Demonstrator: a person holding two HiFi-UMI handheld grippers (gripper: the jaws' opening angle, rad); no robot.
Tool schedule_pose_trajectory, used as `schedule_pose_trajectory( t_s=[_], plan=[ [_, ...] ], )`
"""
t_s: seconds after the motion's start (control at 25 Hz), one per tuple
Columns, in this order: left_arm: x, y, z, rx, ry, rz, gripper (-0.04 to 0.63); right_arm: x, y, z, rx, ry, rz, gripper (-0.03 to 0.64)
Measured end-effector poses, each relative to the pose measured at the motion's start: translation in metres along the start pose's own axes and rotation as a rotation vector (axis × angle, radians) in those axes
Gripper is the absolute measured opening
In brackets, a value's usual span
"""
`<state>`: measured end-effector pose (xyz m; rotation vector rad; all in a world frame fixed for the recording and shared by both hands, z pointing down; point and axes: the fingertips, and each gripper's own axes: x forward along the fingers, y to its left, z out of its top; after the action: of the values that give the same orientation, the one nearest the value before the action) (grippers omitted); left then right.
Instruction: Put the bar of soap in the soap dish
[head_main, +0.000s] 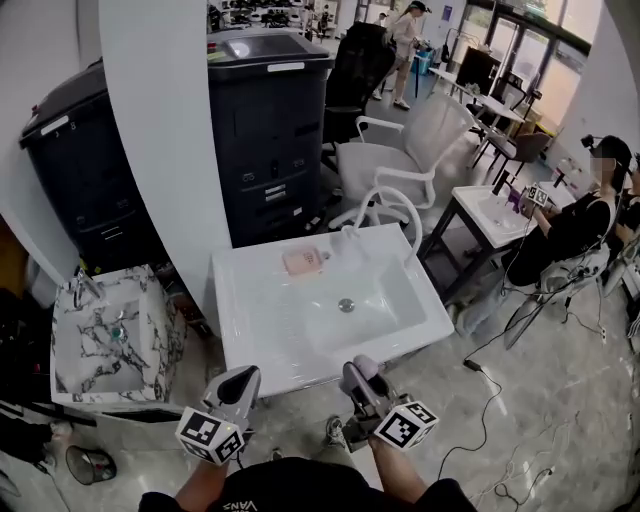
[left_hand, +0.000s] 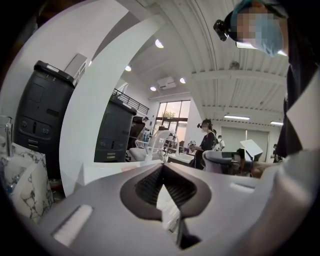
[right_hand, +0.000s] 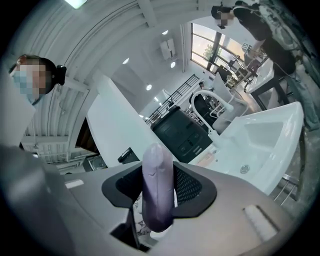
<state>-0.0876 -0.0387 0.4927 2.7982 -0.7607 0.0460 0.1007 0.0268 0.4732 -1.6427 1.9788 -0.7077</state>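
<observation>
The white sink (head_main: 330, 300) stands ahead of me, and a pink soap dish (head_main: 305, 261) sits on its back rim, left of the faucet. My right gripper (head_main: 360, 372) hovers just before the sink's front edge, shut on a purple bar of soap (right_hand: 158, 187) that stands upright between its jaws. In the right gripper view the sink (right_hand: 260, 135) and the pink dish (right_hand: 205, 157) lie ahead to the right. My left gripper (head_main: 240, 382) is held beside it near the sink's front left corner; its jaws meet at the tips with nothing in them (left_hand: 162, 168).
A marbled sink (head_main: 110, 340) stands at the left, two black cabinets (head_main: 270, 130) and a white pillar (head_main: 165, 130) behind. A white chair (head_main: 400, 160) is past the sink. A seated person (head_main: 580, 225) and another sink (head_main: 495, 215) are at the right. Cables (head_main: 485, 385) cross the floor.
</observation>
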Motion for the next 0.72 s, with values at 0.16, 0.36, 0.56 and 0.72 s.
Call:
schedule_pose_trajectory(
  t_s=[0.16, 0.36, 0.56, 0.72],
  plan=[
    [0.023, -0.002, 0.003, -0.006, -0.010, 0.055, 0.040, 0.019, -0.018, 0.016, -0.002, 0.045, 0.048, 0.156],
    [0.053, -0.010, 0.004, -0.017, -0.027, 0.114, 0.040, 0.035, -0.043, 0.034, 0.002, 0.101, 0.093, 0.156],
    [0.076, -0.021, 0.001, -0.028, -0.044, 0.183, 0.040, 0.044, -0.068, 0.051, -0.011, 0.148, 0.150, 0.156],
    [0.090, -0.030, 0.000, -0.041, -0.065, 0.248, 0.040, 0.051, -0.082, 0.066, -0.019, 0.197, 0.185, 0.156]
  ],
)
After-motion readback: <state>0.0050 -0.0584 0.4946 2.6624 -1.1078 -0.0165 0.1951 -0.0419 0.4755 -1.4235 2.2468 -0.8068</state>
